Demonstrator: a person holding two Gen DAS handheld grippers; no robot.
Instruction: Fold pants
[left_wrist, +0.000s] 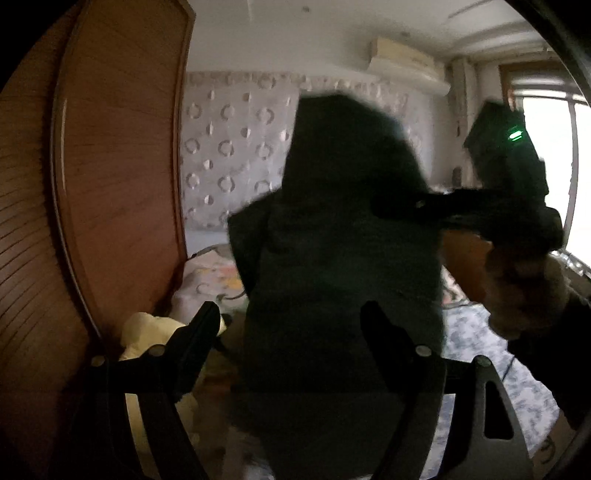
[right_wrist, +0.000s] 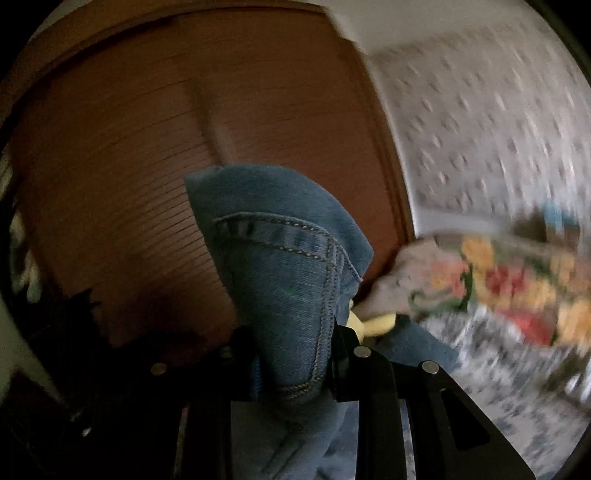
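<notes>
The pants are blue denim jeans (right_wrist: 288, 280), held up in the air. My right gripper (right_wrist: 295, 354) is shut on a stitched seam of the jeans, whose fabric bulges up between its fingers. In the left wrist view the jeans (left_wrist: 332, 240) hang as a dark backlit mass. My left gripper (left_wrist: 291, 325) stands wide around this fabric, with its fingers (left_wrist: 201, 328) apart on both sides. The right gripper (left_wrist: 406, 205) also shows there from the side, pinching the upper edge of the jeans, with the hand below it.
A brown wooden wardrobe (left_wrist: 118, 166) stands at the left. A bed with a blue patterned sheet (left_wrist: 491, 354), a flowered quilt (right_wrist: 509, 288) and a yellow cloth (left_wrist: 147, 328) lies below. A bright window (left_wrist: 554, 166) is at the right.
</notes>
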